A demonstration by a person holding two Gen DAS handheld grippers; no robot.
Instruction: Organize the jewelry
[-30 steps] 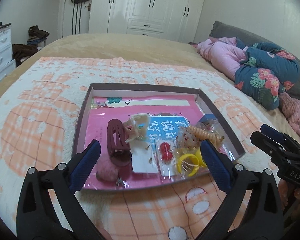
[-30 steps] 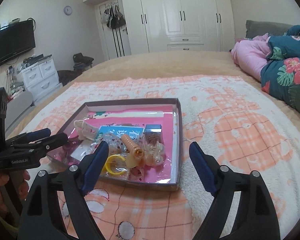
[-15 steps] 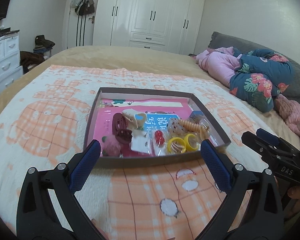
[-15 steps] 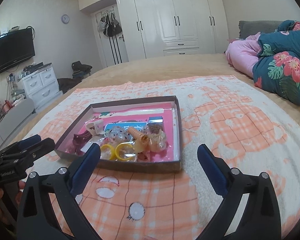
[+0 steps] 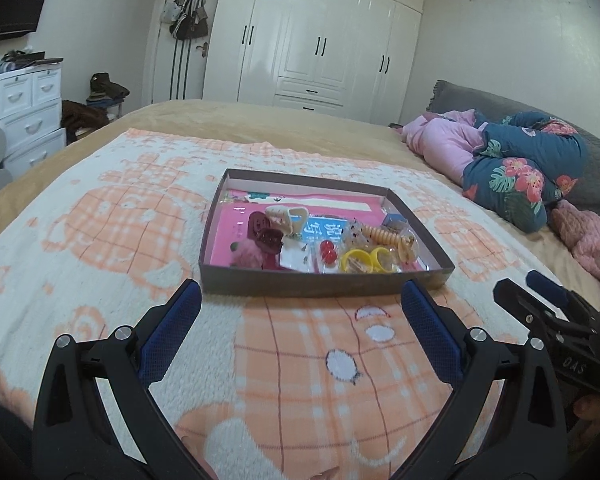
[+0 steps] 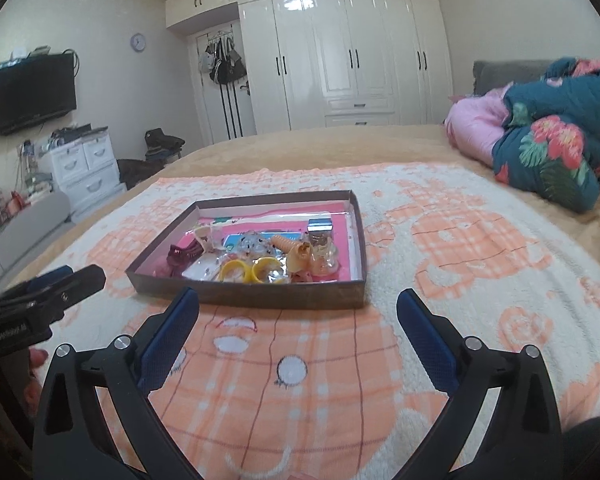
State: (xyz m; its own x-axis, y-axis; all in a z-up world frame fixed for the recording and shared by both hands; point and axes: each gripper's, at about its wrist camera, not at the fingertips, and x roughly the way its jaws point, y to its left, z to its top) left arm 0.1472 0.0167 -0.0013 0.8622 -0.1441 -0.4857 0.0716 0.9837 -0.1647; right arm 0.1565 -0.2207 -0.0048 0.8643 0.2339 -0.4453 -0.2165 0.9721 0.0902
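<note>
Jewelry fills a shallow brown cardboard tray [image 5: 324, 278] with a pink lining, which lies near the middle of the peach-and-cream checked blanket [image 5: 100, 240] on the bed, its long sides running across both views. Since a second ago both grippers have drawn back and sunk lower — the tray now looks smaller and is seen almost from the side, its near wall hiding part of the contents. Inside, two yellow plastic rings [image 5: 366, 260] sit by the near wall, a pair of red beads [image 5: 328, 251] just left of them, a dark red hair claw [image 5: 266, 234] and a pink fluffy pompom [image 5: 246, 258] toward the left end, and a beige spiral hair tie [image 5: 388, 238] lying slantwise toward the right end. The left gripper [image 5: 300, 300] hovers short of the near wall, blue pads wide apart and holding nothing; the right gripper [image 6: 298, 308] does likewise — apart, empty.
</note>
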